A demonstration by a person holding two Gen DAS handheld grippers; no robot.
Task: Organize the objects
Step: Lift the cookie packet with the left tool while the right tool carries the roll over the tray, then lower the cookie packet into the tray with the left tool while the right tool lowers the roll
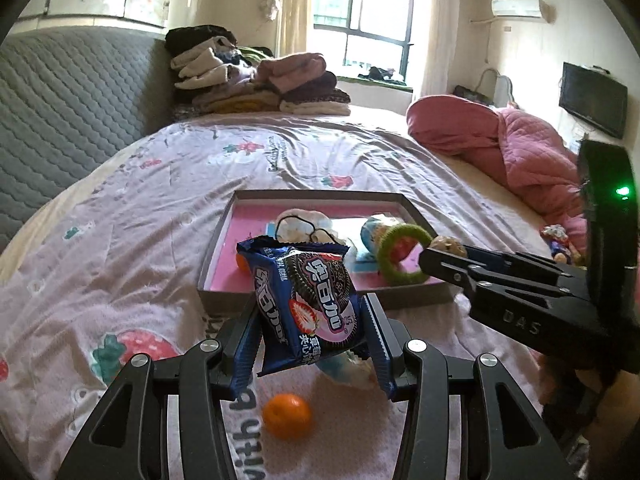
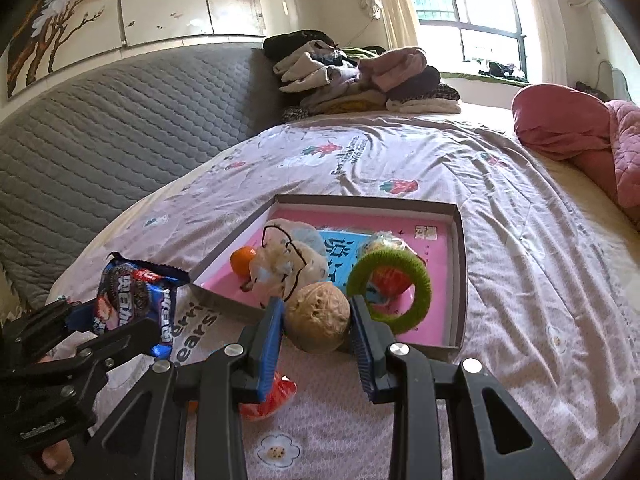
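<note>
Both grippers tilt downward over the bed (image 2: 500,208), side by side, short of the near edge of the shallow box (image 2: 462,280). The left gripper (image 1: 310,320) is clamped on a blue cookie packet (image 1: 308,300); the right gripper (image 2: 316,320) is clamped on a walnut (image 2: 318,316). The pink-lined box holds an orange (image 2: 242,260), a bagged item (image 2: 288,264), a green ring (image 2: 390,292) and a booklet (image 2: 340,248). Another orange (image 1: 286,416) lies on the sheet below the packet.
</note>
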